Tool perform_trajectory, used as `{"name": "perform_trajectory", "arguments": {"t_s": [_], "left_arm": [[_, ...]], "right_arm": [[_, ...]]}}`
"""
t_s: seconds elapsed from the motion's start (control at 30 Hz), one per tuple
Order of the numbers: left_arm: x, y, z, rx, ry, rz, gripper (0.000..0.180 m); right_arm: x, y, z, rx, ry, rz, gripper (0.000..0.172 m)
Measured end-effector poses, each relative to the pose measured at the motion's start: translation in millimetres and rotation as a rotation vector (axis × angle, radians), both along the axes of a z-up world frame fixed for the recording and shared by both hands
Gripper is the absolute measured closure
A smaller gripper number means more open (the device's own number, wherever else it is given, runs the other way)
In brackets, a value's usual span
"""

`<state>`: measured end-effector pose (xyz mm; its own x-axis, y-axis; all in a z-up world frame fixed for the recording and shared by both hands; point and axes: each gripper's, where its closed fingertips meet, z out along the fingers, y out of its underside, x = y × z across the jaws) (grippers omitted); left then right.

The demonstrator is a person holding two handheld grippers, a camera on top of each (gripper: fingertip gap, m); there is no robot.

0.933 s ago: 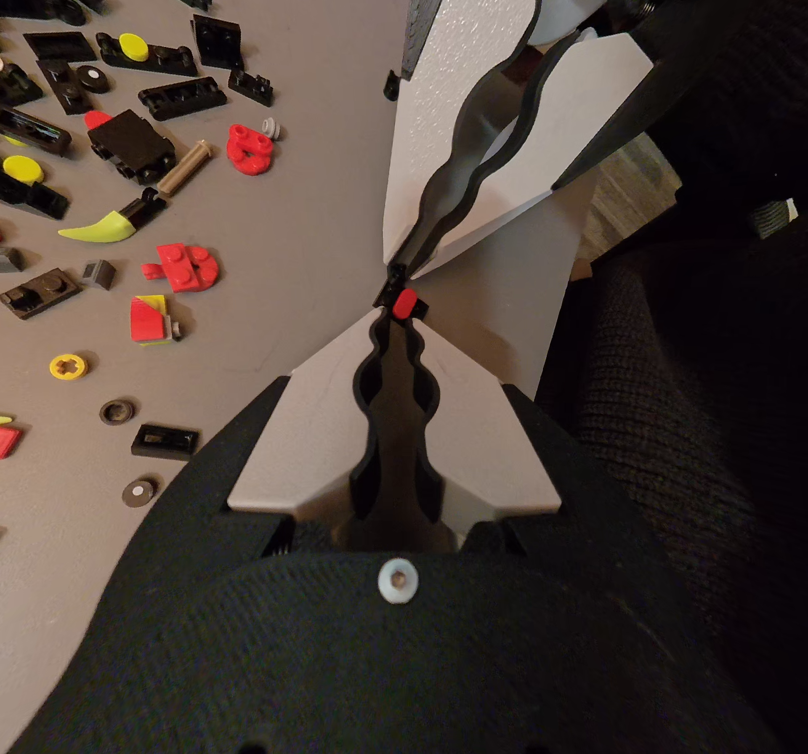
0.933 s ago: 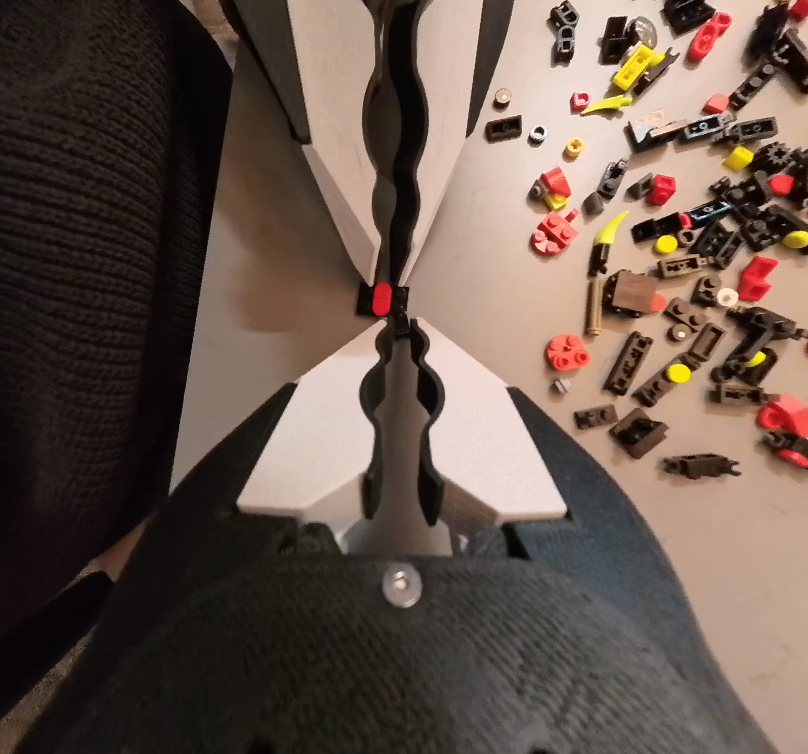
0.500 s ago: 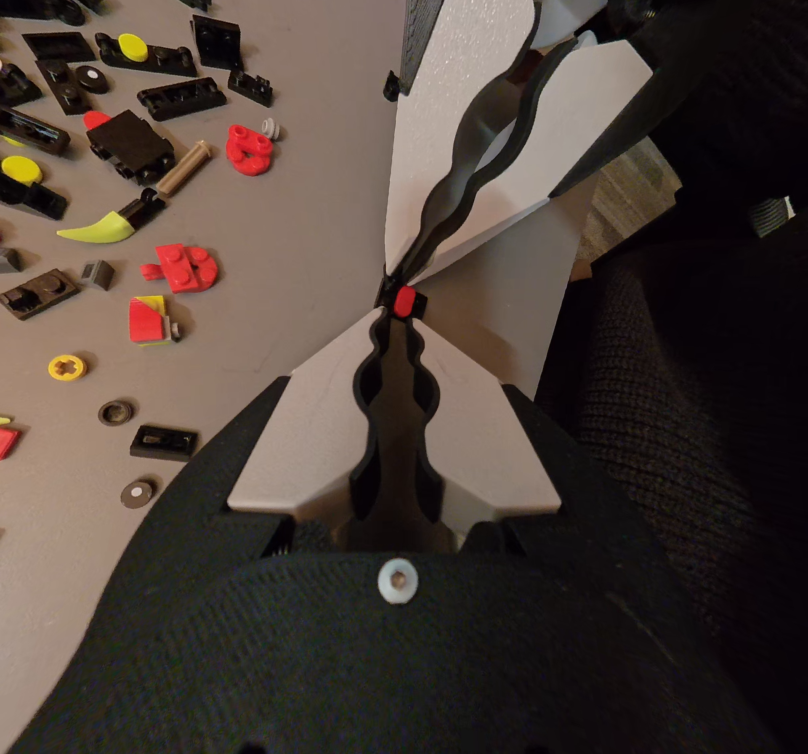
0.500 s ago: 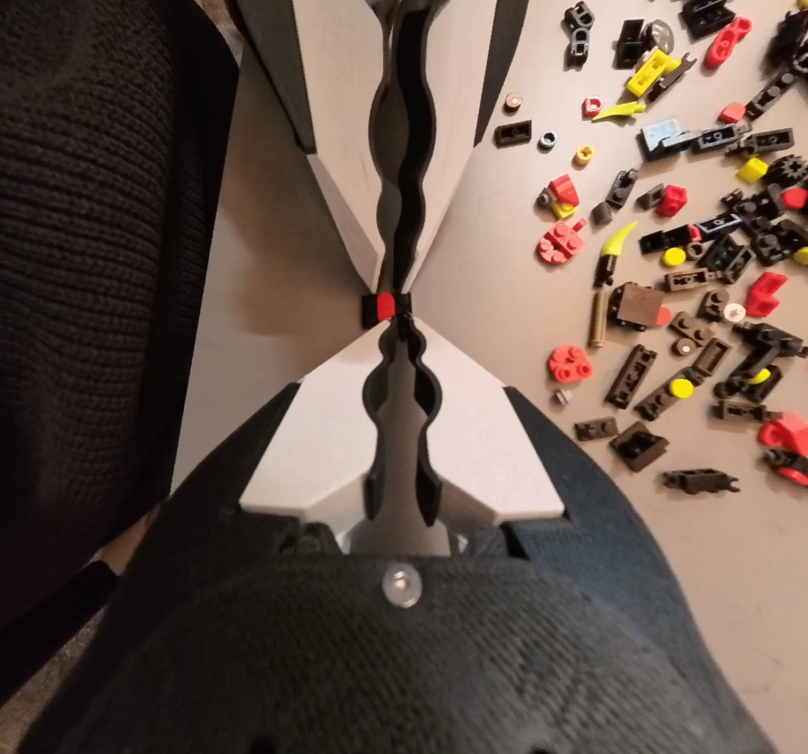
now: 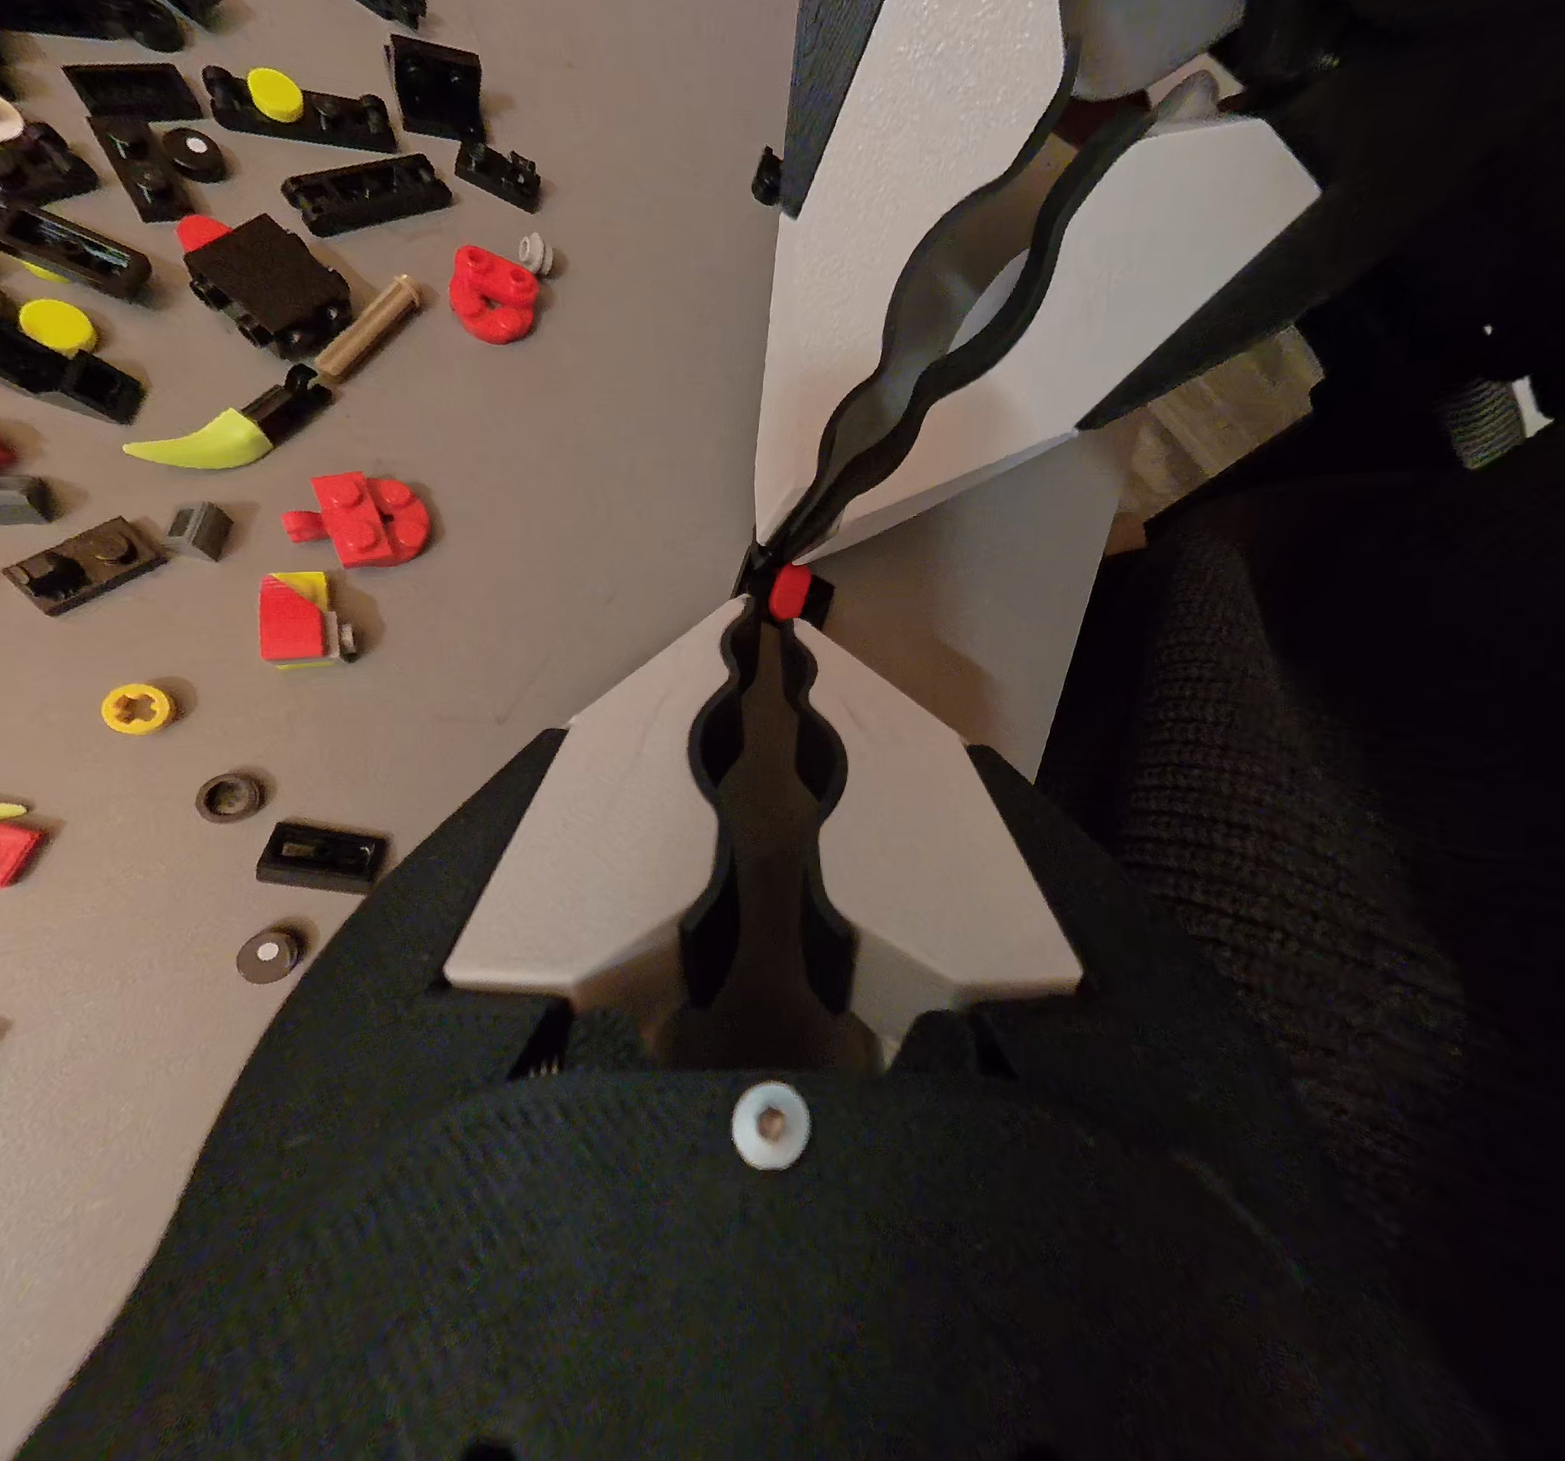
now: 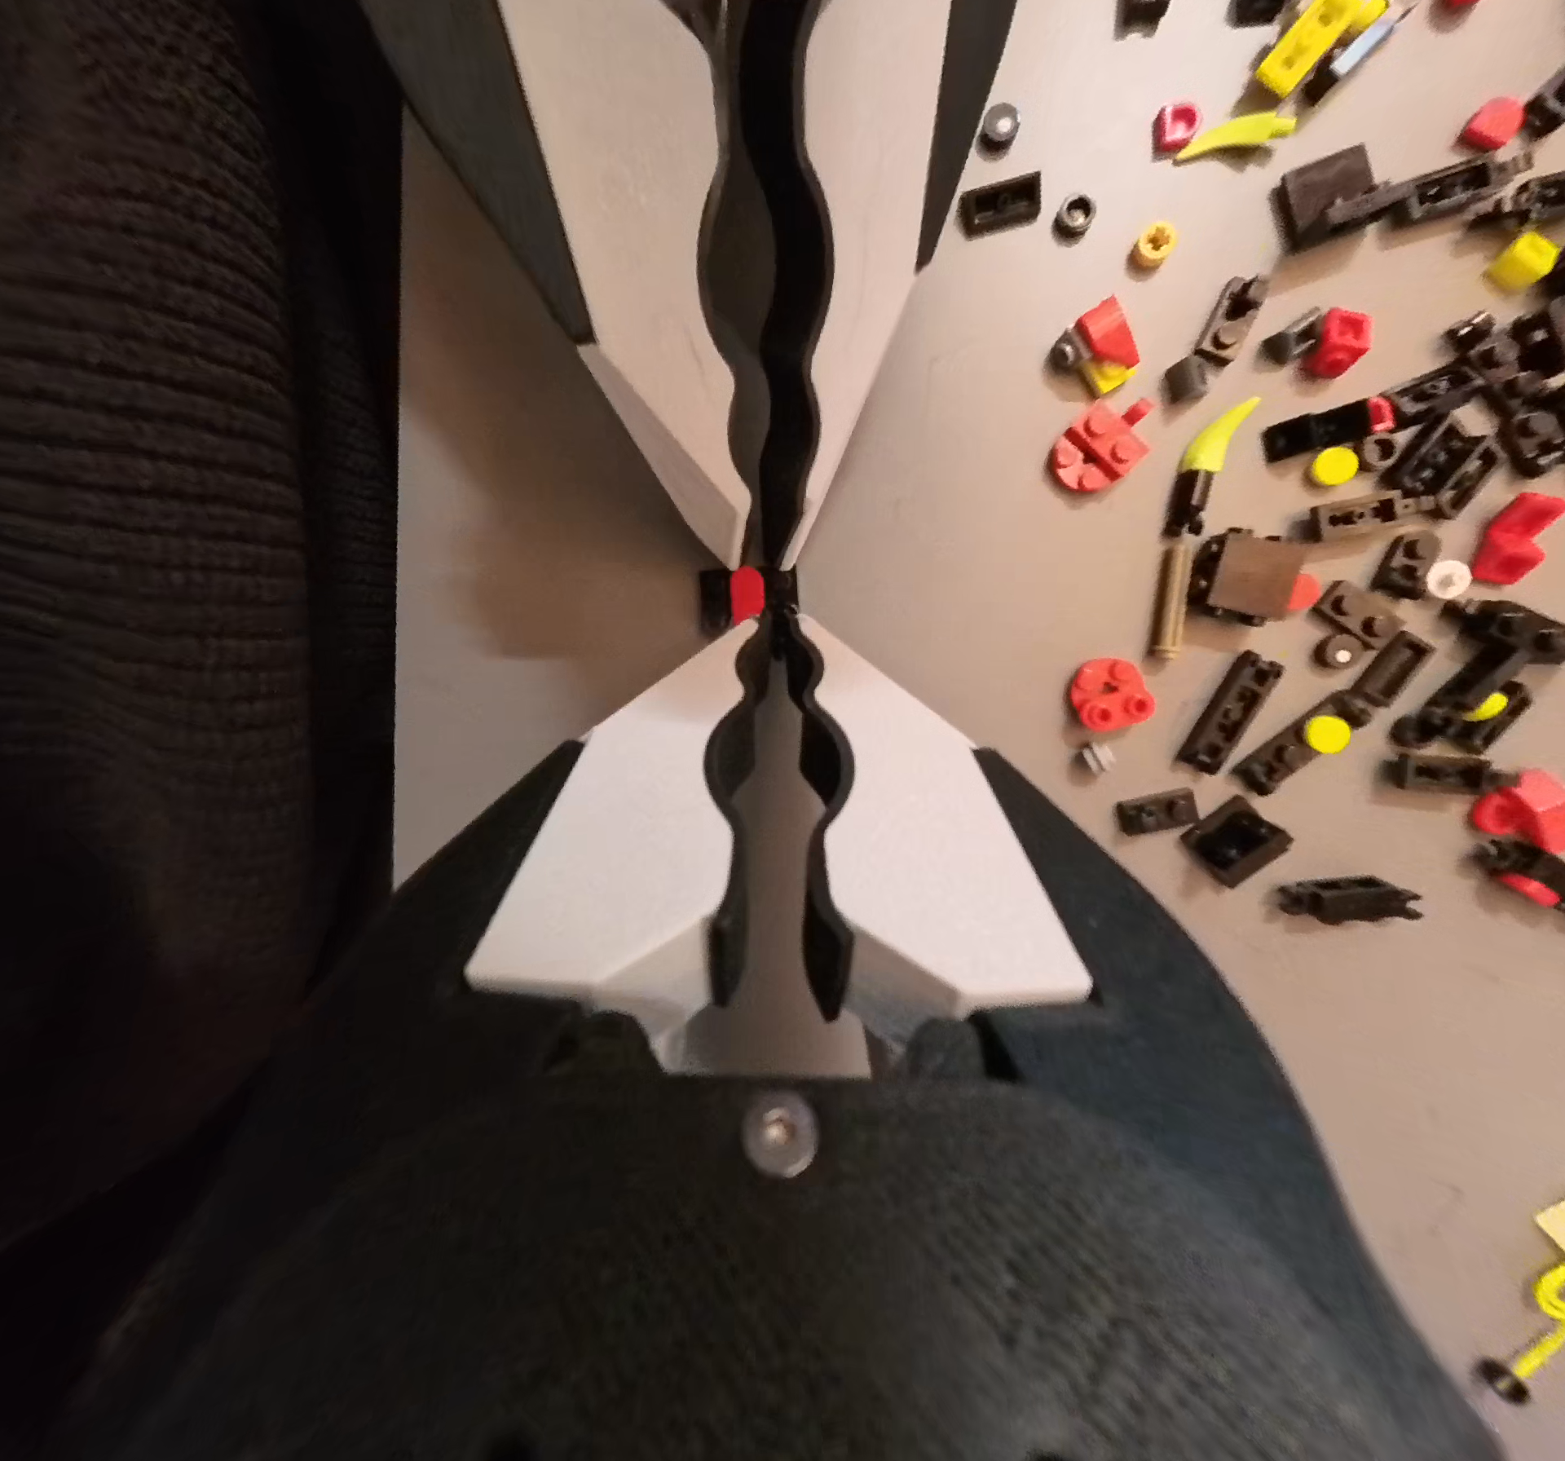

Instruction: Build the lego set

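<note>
Both tongs [image 5: 766, 616] [image 6: 775, 628] pinched tip-to-tip on small black plate with red stud [image 5: 792, 592]; might twist, dropping toward table [image 5: 593, 319] at 6 o'clock.

A grey table [image 5: 593, 107] is carrying scattered toy bricks across the left of the frame: black plates [image 5: 364, 192], red pieces [image 5: 373, 521], a yellow ring [image 5: 138, 709].

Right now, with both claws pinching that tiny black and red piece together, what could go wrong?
The black and red piece is held only at the very fingertips of the left gripper and right gripper, so a small twist might pop it free. It hangs near the table's edge, so it could fall off. Dropped among the loose bricks, it may be hard to find.
</note>
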<state>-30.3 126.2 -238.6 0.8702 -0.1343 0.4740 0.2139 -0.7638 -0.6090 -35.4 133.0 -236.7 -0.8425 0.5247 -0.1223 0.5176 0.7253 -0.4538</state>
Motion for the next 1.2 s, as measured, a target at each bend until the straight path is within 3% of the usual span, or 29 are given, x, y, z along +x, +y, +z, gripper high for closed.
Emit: {"name": "perform_trajectory", "arguments": {"t_s": [0.03,0.63,1.2], "left_arm": [[-1.9,0.5,-1.2,-0.004,0.009,0.011,0.180],[-6.2,3.0,-1.5,0.001,0.033,0.057,0.180],[-6.3,3.1,-1.5,-0.011,0.014,0.089,0.180]], "right_arm": [[-0.1,0.0,-0.1,0.011,-0.013,-0.001,0.170],[-0.7,-0.3,-1.6,0.166,-0.143,-0.059,0.171],[-2.1,-0.8,-2.1,0.167,-0.187,-0.161,0.172]]}}
